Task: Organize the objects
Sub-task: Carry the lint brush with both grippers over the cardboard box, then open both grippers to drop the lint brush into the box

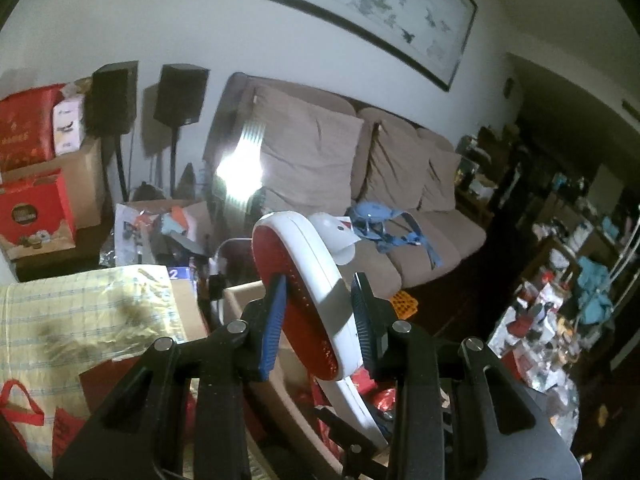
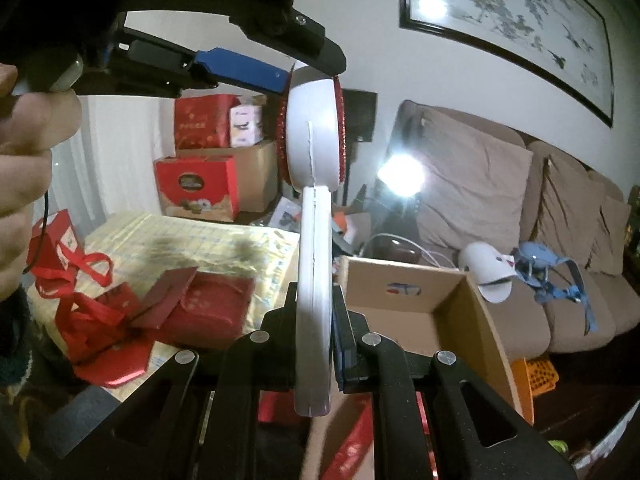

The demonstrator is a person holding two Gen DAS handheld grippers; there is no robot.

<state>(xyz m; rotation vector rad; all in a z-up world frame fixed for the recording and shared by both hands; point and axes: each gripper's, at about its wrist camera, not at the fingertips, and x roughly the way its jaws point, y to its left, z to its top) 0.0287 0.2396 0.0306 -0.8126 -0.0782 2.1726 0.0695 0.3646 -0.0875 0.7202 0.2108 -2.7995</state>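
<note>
Item held: white paddle [image 2: 314, 216] with red glittered faces on its round head, carried in the air between both claws.
Left claw [image 1: 320, 320]: clamped across the round head, one blue pad on each face.
Right claw [image 2: 316, 336]: clamped on the white handle, near its lower end.
Location: above the open cardboard box [image 2: 472, 312], which stands beside the yellow checked cloth [image 2: 224, 240] carrying red bags [image 2: 92, 308].
Step judged: lowering the paddle into the box.
Advice: keep both grips level so the handle does not twist; angle the head below the rim first.
Risk: glitter faces may slip under the pads; release the head before the handle.
</note>
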